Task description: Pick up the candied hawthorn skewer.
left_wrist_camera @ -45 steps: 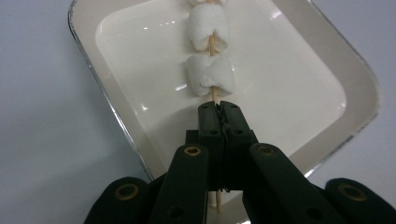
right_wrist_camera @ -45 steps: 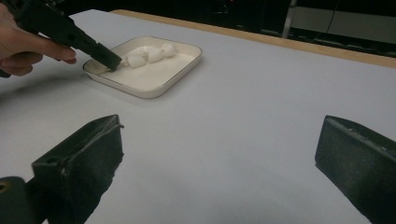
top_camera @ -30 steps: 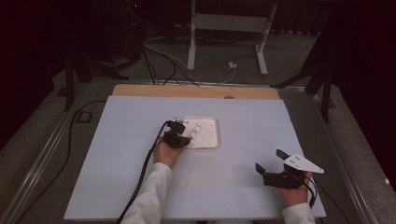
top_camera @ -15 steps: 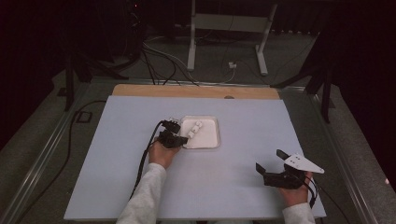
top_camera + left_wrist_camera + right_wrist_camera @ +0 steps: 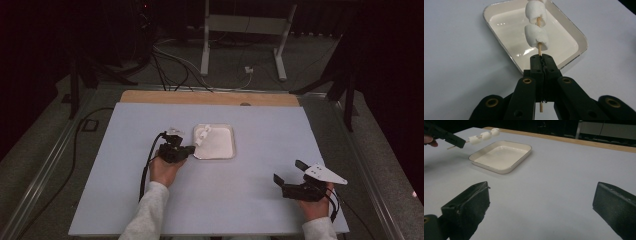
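Skewer: a thin wooden skewer (image 5: 539,47) carrying white marshmallows (image 5: 536,36) is being held in the air, its loaded end reaching over the near left corner of the tray.
Tray: a shallow cream tray (image 5: 225,150) is sitting near the middle of the surface, holding nothing else that can be made out.
Left claw (image 5: 192,148): it is pinching the bare skewer end, jaws closed tight on it, at 9 o'clock of the tray.
Right claw (image 5: 289,171): it is resting with jaws spread wide, holding nothing, at 4 o'clock of the tray, well apart.
Surface: a pale lavender surface (image 5: 150,115) is lying under everything.
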The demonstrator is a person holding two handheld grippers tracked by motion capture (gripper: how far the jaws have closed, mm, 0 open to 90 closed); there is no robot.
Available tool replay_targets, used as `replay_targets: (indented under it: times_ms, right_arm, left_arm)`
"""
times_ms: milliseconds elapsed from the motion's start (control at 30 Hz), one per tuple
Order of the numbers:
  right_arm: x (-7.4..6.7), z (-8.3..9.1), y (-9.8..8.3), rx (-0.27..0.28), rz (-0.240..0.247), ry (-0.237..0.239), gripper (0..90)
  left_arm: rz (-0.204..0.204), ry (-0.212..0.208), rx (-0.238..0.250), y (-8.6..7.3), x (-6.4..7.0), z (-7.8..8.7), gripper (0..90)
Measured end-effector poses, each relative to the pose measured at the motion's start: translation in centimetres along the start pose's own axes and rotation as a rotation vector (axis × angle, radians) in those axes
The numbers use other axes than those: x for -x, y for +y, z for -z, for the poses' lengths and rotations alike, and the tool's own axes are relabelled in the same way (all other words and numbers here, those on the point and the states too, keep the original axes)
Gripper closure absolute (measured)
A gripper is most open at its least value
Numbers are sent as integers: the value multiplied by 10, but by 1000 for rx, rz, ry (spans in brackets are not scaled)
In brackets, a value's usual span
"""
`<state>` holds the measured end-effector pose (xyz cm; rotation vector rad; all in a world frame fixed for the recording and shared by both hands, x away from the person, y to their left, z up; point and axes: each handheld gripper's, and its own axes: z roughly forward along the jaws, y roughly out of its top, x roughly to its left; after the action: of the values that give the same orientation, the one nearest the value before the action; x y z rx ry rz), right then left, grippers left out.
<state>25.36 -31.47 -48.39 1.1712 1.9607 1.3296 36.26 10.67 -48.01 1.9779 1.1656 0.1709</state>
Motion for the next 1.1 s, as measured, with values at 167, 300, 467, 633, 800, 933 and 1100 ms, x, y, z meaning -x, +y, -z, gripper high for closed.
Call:
replay_targets:
  times_ms: [167, 300, 467, 633, 800, 933, 1100]
  right_arm:
    - [-2, -1, 3, 11, -27, 21, 6]
    - [-3, -1, 7, 12, -36, 31, 6]
    - [-3, -4, 20, 19, -57, 63, 6]
    - [-4, -14, 38, 55, -96, 112, 6]
    - [-7, -28, 60, 92, -135, 203, 6]
    - [-13, -43, 77, 70, -140, 238, 6]
    - [-23, -62, 95, 26, -134, 272, 6]
  left_arm:
    - [-7, -12, 44, -6, 0, 14, 900]
    - [-26, -14, 67, -9, 2, 23, 900]
    - [-46, -24, 95, -10, 4, 32, 900]
    - [-63, -45, 112, -15, 7, 36, 900]
    - [-71, -63, 133, -20, 8, 38, 900]
    - [-75, -79, 141, -21, 9, 39, 900]
    - [-87, -92, 154, -22, 10, 43, 900]
